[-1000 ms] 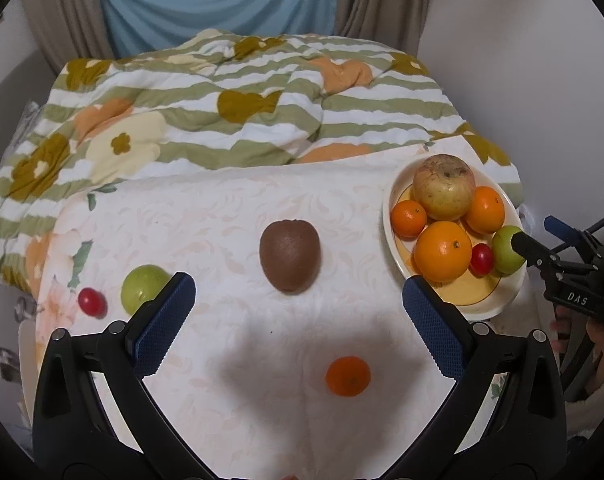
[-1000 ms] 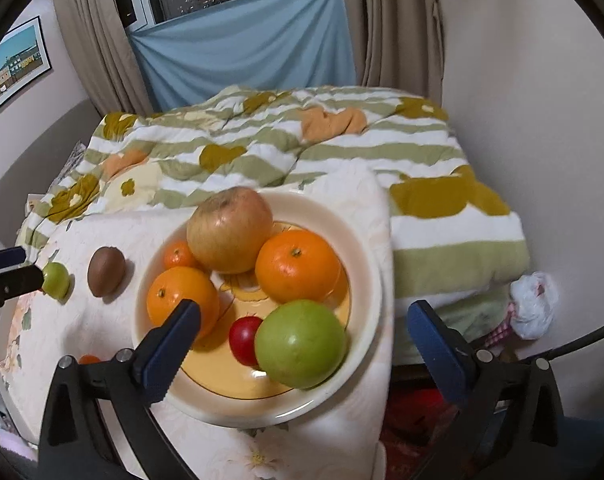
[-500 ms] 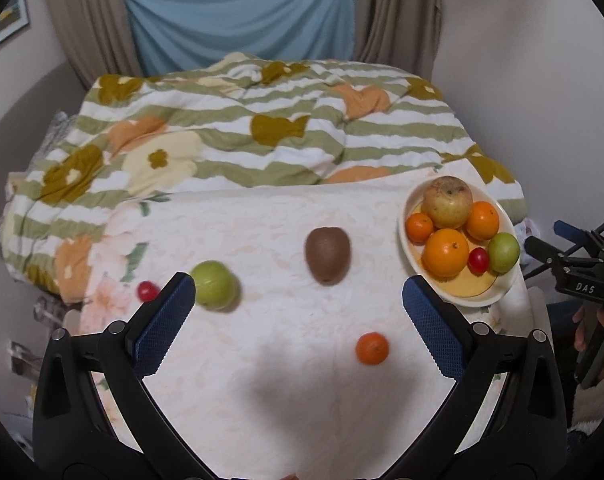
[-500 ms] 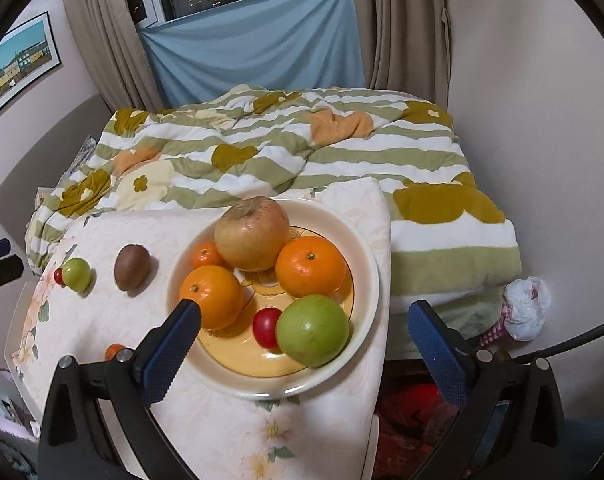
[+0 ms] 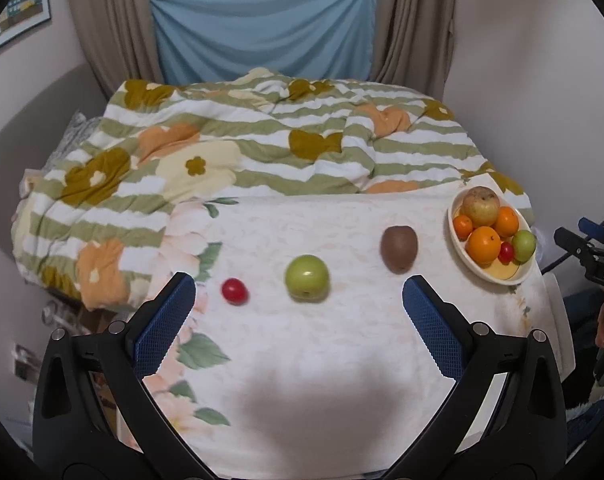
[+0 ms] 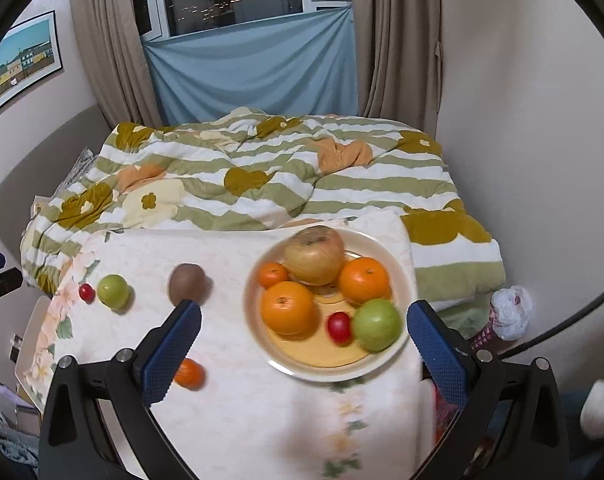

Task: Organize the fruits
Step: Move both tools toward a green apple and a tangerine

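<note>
A cream plate (image 6: 397,268) (image 5: 519,276) at the table's right end holds a big apple (image 6: 314,255), three oranges, a red cherry tomato (image 6: 339,327) and a green apple (image 6: 376,324). Loose on the floral tablecloth lie a kiwi (image 5: 398,248) (image 6: 187,283), a green apple (image 5: 306,277) (image 6: 112,290), a cherry tomato (image 5: 234,291) (image 6: 86,292) and a small tangerine (image 6: 189,374). My left gripper (image 5: 298,314) hangs open above the cloth, short of the green apple. My right gripper (image 6: 303,338) is open over the plate's near side, holding nothing.
A bed with a green-striped flowered quilt (image 5: 262,148) lies behind the table. Walls close in on the right, curtains and a window at the back. A white plastic bag (image 6: 509,312) lies on the floor right of the table.
Both grippers have pulled back and up from the table. The left view has swung leftward, so the tangerine has dropped out of it and the plate sits farther right.
</note>
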{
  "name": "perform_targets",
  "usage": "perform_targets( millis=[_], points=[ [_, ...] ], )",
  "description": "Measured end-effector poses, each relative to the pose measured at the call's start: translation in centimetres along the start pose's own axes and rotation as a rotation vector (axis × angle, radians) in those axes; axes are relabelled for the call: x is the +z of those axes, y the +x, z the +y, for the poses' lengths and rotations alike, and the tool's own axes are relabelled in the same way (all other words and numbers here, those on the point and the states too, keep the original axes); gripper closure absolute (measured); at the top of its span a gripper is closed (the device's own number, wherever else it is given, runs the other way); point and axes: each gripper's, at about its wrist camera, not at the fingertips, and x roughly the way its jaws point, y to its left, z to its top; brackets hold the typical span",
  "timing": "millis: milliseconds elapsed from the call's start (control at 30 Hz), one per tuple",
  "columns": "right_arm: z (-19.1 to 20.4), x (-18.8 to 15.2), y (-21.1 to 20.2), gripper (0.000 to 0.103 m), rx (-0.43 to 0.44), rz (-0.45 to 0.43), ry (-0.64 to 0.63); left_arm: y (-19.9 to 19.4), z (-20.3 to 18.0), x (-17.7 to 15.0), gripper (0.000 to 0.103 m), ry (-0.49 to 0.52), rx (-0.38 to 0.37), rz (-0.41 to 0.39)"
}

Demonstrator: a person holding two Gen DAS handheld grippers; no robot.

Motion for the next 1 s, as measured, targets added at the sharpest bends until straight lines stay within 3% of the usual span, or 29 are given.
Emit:
perform_targets(
  millis=[433,733,1000],
  points=[
    [8.0,-2.6,1.9,0.000,-0.108,0.060,0.170,5.4,4.8,1.5,0.000,0.192,-0.185,0.062],
    [10.5,-5.3,4.4,0.000,-0.168,0.107,0.311,11.7,3.6,1.5,0.000,0.341,-0.346,0.151],
    [11.7,-7.3,7.4,0.000,-0.211,0.171,0.343,16.5,1.2,-0.1,0.003,0.417,-0.409,0.244]
  ],
)
